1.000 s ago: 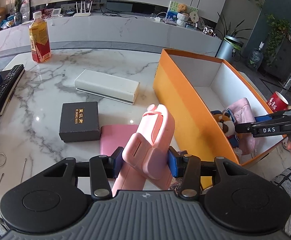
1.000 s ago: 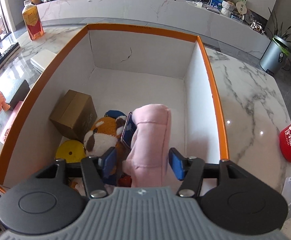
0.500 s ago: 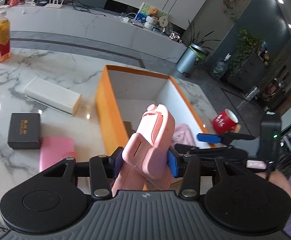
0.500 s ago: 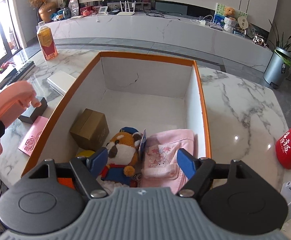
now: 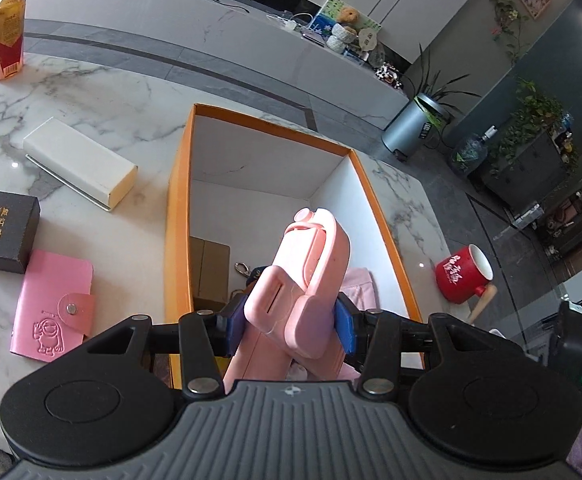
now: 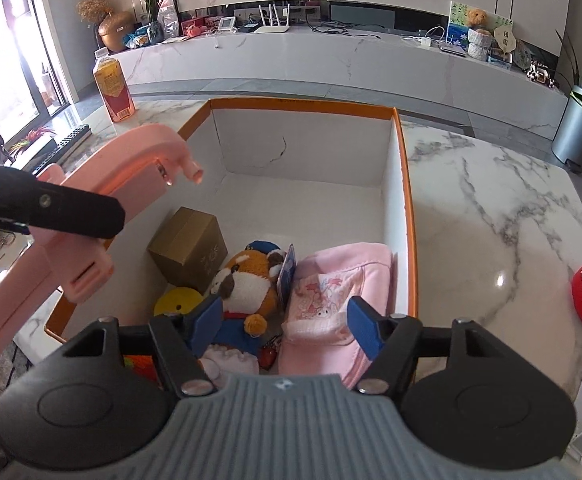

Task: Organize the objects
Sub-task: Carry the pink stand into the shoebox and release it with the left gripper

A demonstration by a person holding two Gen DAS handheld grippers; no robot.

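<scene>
Marble table (image 5: 139, 92); pink gadget (image 5: 303, 280) between left tool (image 5: 289, 320) pads.

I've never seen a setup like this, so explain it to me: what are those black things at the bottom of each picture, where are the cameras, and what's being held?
Those are hand-held two-finger grippers, each with a camera looking forward along its fingers. In the left gripper's view, the left gripper is clamped on a pink gadget above the orange box. On the marble table lie a white box, a black box, a pink card holder, a drink bottle and a red mug. In the right gripper's view, the right gripper is open and empty above a plush toy and pink cloth in the box.
</scene>
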